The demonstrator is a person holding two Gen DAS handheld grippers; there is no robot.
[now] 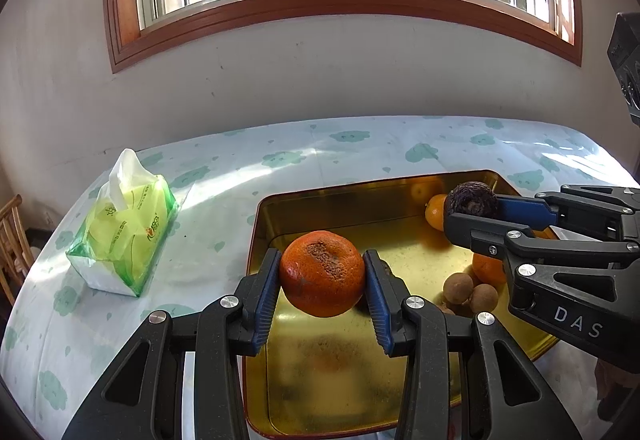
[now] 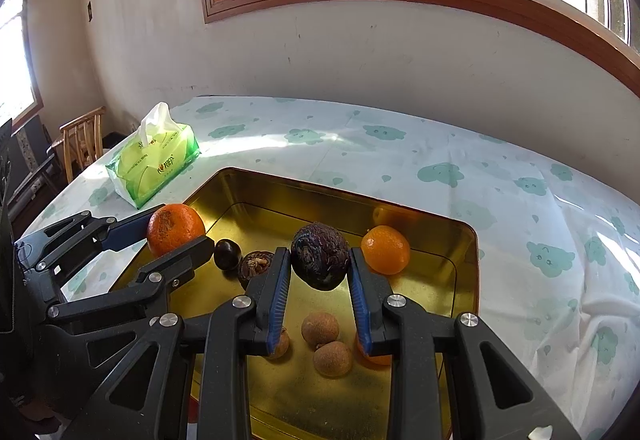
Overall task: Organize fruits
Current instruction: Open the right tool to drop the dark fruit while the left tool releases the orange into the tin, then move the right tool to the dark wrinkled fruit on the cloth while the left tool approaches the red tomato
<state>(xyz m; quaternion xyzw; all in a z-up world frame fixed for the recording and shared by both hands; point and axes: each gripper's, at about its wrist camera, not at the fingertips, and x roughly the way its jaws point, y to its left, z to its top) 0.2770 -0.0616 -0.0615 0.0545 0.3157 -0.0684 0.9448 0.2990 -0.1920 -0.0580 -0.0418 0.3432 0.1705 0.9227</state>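
the left gripper (image 1: 322,276) clamps a scarred orange (image 1: 322,273) above the gold tin tray (image 1: 304,392), while the right gripper (image 2: 319,260), marked "das", clasps a dark wrinkled fruit (image 2: 319,255) over it. a small orange (image 2: 385,249) and brown longans (image 2: 320,329) lie inside; the tissue pack's (image 1: 126,236) print is unreadable.

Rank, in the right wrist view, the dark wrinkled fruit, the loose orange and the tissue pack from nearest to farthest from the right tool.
1. Dark wrinkled fruit, clamped in the right tool.
2. Loose orange, just right of it, in the gold tray.
3. Tissue pack, far left on the tablecloth.
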